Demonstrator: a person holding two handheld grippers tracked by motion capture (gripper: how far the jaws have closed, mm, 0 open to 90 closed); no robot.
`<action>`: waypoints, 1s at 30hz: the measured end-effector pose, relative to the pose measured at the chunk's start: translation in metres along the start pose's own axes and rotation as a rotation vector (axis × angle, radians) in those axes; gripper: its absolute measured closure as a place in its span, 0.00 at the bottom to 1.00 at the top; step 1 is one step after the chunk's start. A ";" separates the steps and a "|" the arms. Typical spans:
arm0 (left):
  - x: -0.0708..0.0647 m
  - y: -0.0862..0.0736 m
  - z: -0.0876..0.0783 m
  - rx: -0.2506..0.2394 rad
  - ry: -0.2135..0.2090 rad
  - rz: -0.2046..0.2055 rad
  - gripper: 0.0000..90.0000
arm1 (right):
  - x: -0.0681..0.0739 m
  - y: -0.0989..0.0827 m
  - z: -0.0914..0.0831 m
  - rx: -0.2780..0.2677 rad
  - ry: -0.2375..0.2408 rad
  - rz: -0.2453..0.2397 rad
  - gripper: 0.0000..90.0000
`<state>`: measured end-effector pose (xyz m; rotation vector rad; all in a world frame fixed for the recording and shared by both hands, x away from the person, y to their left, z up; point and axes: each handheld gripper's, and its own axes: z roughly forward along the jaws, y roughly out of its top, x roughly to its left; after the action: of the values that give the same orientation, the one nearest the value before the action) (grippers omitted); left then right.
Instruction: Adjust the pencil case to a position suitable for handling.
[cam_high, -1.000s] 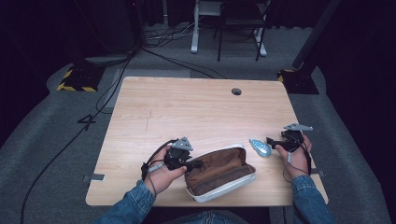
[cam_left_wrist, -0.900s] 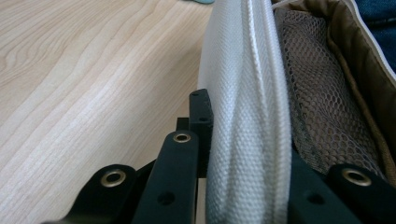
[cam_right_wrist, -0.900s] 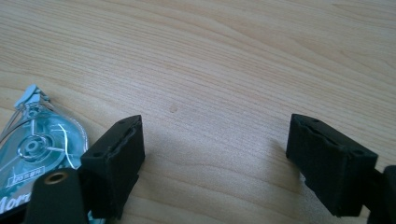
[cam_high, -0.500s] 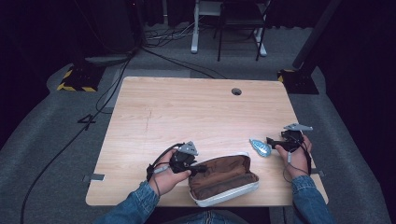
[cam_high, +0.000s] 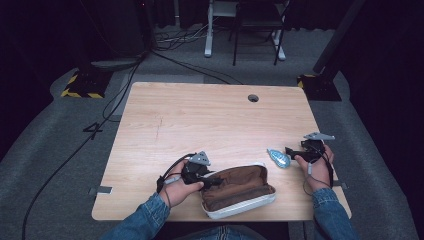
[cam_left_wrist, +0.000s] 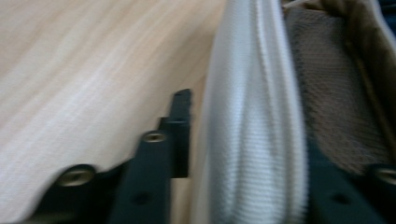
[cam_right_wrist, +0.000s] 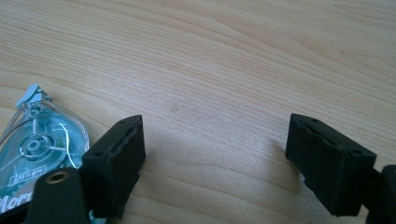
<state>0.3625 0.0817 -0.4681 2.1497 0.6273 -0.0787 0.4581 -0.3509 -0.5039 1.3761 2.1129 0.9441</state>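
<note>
Straddling white rim of pouch (cam_high: 239, 190), left fingers (cam_left_wrist: 180, 135) just loosening; right fingers (cam_right_wrist: 116, 163) released beside tape dispenser (cam_high: 278, 157).

left hand-held gripper (cam_high: 212, 181) lower, jaws newly apart

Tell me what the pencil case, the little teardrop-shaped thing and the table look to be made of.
Pencil case: woven fabric, matte, brown inside with a pale grey ribbed edge. Teardrop-shaped dispenser: clear bluish plastic, glossy, with a reel visible through it; likely correction tape. Table: light wood grain, smooth; perhaps laminate.
</note>
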 end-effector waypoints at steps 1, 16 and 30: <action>0.000 0.000 0.000 -0.003 0.013 0.000 0.66 | 0.000 0.000 0.000 0.000 0.000 0.000 0.23; -0.007 0.010 -0.013 -0.072 0.040 0.052 0.30 | 0.000 0.000 0.000 0.000 0.001 0.000 0.23; -0.007 0.018 -0.047 -0.132 0.088 0.070 0.28 | 0.000 0.000 0.000 0.002 0.004 0.001 0.23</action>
<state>0.3571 0.1063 -0.4235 2.0533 0.5907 0.0933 0.4584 -0.3505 -0.5037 1.3779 2.1166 0.9458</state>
